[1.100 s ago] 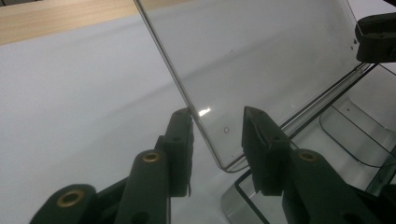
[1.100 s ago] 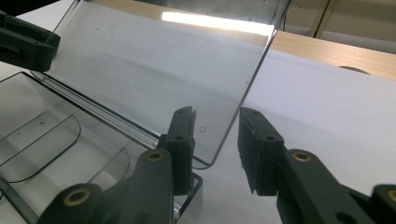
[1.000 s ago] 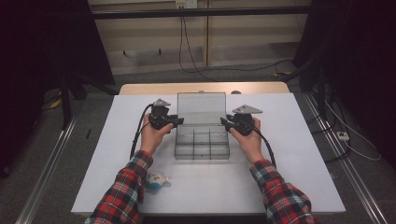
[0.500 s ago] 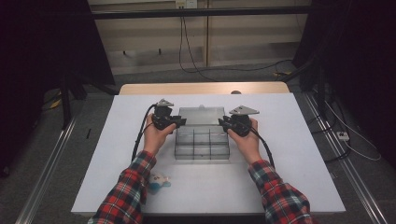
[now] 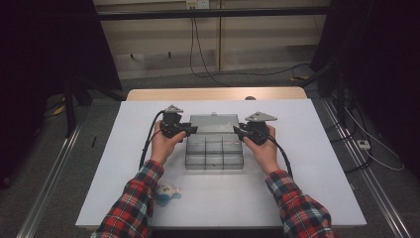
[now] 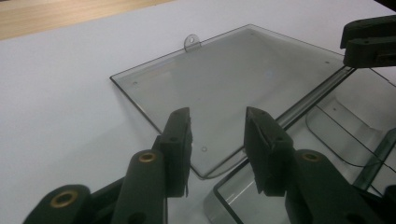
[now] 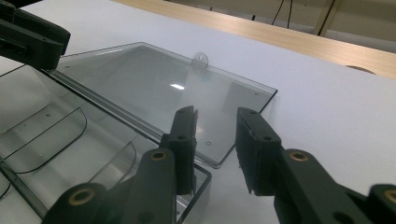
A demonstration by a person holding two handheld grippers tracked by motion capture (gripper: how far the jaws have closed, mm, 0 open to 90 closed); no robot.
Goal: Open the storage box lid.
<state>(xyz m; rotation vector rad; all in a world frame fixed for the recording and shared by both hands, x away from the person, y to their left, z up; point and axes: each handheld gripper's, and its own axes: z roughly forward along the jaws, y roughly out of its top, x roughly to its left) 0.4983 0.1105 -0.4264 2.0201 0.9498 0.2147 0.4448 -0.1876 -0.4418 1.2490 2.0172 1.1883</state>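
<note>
— Lid (image 5: 215, 123) is now lying flat behind the box (image 5: 214, 151); it was standing up a second ago.
— Both grippers (image 5: 184, 130) (image 5: 241, 132) are flanking it, jaws reopening, gripping nothing.

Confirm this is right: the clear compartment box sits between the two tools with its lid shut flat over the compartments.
Not quite. The lid is open, folded back flat on the white table behind the clear compartment box, as the left gripper view shows. The rest stands: the box sits between the left tool and the right tool.
</note>
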